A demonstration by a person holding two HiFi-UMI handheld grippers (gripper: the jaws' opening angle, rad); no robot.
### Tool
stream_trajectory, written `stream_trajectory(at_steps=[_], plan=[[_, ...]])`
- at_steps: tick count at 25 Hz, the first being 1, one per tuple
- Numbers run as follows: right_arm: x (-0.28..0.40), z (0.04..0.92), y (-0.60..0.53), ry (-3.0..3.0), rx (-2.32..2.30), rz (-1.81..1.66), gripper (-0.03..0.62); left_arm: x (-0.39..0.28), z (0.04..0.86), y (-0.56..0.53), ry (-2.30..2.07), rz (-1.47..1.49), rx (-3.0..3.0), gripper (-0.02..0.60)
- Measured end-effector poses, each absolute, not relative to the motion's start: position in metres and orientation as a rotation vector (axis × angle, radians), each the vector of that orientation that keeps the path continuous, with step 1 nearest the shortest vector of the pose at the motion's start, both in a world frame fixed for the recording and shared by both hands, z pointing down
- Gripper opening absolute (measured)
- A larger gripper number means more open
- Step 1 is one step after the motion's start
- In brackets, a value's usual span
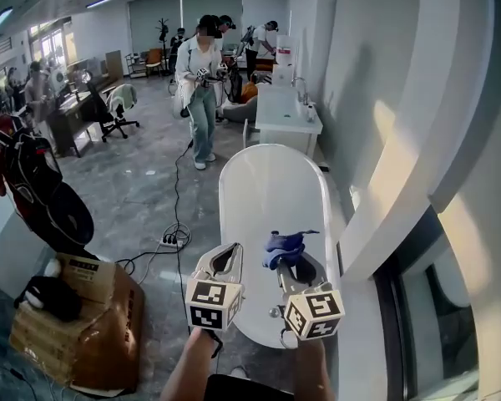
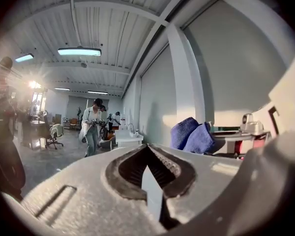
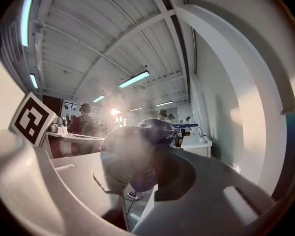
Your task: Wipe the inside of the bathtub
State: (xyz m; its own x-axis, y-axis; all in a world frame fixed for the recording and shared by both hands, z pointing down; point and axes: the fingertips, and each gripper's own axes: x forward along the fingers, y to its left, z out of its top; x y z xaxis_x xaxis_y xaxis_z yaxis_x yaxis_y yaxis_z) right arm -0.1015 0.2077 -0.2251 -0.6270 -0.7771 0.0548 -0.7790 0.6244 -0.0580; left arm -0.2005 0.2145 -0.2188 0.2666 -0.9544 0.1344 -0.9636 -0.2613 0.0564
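Note:
A white oval bathtub (image 1: 271, 192) stands lengthwise before me by the right wall. My right gripper (image 1: 290, 253) hangs over its near end, shut on a blue cloth (image 1: 284, 245). In the right gripper view the cloth (image 3: 137, 146) bulges out from between the jaws. My left gripper (image 1: 227, 259) hovers beside it over the tub's near left rim, shut with nothing in it. From the left gripper view its jaws (image 2: 148, 154) meet at the tips, and the blue cloth (image 2: 194, 136) shows to the right.
A cardboard box (image 1: 79, 328) with a dark item on top sits at lower left. A power strip and cables (image 1: 171, 241) lie on the floor left of the tub. A person (image 1: 200, 90) stands beyond it, near a white washbasin unit (image 1: 285, 117). Wall and window run along the right.

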Motion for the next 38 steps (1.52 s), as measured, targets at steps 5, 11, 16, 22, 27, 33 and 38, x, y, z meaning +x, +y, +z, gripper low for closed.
stream_trajectory(at_steps=[5,11,16,22,27,33,38], plan=[[-0.124,-0.205,0.201,-2.766,1.307,0.132,0.098,-0.216,-0.196,0.204,-1.780,0.049,2.358,0.005],[-0.129,-0.196,0.175,-2.749,1.262,0.166,0.098,-0.223,-0.194,0.186,-1.797,0.065,2.327,0.005],[-0.141,-0.211,0.156,-2.841,1.158,0.131,0.098,-0.230,-0.209,0.172,-1.906,0.066,2.291,0.005],[-0.129,-0.213,0.137,-2.889,1.056,0.132,0.098,-0.218,-0.213,0.162,-1.993,0.059,2.220,0.005],[-0.097,-0.189,0.124,-2.874,1.013,0.193,0.100,-0.188,-0.190,0.157,-2.010,0.087,2.148,0.005],[-0.069,-0.170,0.101,-2.853,1.014,0.271,0.098,-0.164,-0.173,0.147,-2.004,0.171,2.120,0.005],[-0.081,-0.158,0.087,-2.874,0.947,0.316,0.098,-0.173,-0.166,0.138,-2.048,0.197,2.073,0.005]])
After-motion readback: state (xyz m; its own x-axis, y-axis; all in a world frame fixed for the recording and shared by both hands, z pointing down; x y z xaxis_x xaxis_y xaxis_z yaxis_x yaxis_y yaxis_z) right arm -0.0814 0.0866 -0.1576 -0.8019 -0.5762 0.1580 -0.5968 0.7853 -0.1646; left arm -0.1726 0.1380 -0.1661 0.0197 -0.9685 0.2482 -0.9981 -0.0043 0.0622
